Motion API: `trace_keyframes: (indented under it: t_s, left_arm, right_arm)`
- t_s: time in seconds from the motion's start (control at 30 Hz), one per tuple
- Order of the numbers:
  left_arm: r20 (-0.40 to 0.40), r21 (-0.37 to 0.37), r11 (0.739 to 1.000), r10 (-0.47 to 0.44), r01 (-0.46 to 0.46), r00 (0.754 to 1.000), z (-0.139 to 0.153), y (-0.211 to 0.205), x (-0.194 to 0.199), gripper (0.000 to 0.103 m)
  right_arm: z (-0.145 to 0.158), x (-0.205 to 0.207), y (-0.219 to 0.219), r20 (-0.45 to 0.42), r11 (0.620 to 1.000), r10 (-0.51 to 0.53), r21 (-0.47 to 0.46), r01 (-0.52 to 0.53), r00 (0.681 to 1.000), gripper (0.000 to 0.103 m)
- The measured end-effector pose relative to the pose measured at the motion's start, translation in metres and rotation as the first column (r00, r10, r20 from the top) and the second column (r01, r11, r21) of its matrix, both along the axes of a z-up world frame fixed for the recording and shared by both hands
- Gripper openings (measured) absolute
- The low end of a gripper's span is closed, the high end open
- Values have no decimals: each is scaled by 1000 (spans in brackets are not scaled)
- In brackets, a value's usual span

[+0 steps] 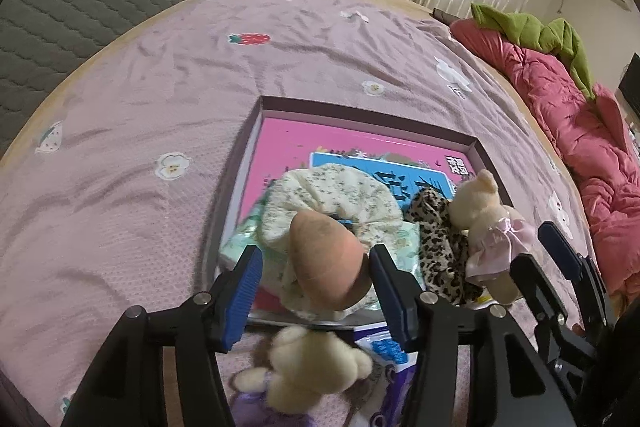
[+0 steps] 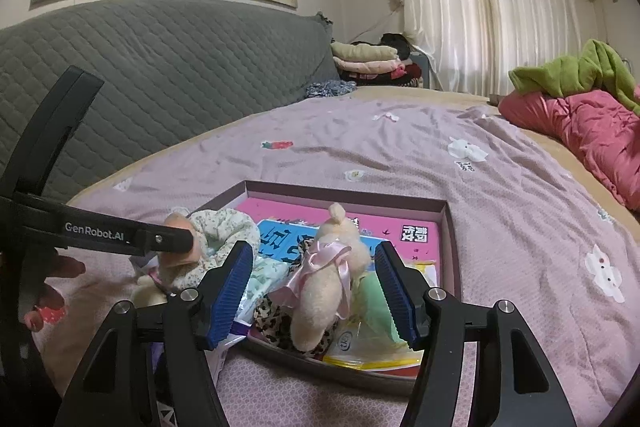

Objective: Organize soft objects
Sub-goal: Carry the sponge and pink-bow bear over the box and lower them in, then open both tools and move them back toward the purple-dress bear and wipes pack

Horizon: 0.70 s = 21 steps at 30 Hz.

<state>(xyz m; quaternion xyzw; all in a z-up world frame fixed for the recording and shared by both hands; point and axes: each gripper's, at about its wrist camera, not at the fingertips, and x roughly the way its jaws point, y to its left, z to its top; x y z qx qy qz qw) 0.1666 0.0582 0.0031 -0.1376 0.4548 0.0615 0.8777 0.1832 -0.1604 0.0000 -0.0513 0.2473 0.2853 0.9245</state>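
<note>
Two tongs, left [image 1: 316, 291] and right [image 2: 316, 295], stand wide, empty, over the box [image 2: 448, 227] of soft toys; judged next: fetch the bear [image 1: 304, 367] outside.

two plush bears [image 1: 482, 211] [image 1: 308, 367], one box [image 1: 360, 111], one floral cloth [image 1: 340, 199], one leopard-print cloth [image 1: 440, 243]

A bed [image 1: 152, 115] covered by a mauve sheet [image 2: 360, 155] printed with strawberries and white flowers carries everything. Directly on the sheet lies a shallow open cardboard box [image 1: 360, 109], its rim dark. Just outside the box's near edge a cream teddy bear [image 1: 308, 367] lies on the sheet beside a blue-and-white plastic packet [image 1: 386, 347]. Along the bed's right side sits a crumpled red quilt [image 1: 560, 107] with a green garment [image 1: 532, 31] on top
</note>
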Motion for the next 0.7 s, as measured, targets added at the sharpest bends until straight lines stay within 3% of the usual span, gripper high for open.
trace_keyframes:
  t_s: [0.7]
  left_arm:
    - [17, -26, 995, 94, -94, 995, 8, 38, -24, 56]
  right_arm:
    - [18, -32, -13, 69, 1000, -25, 1, 25, 997, 66]
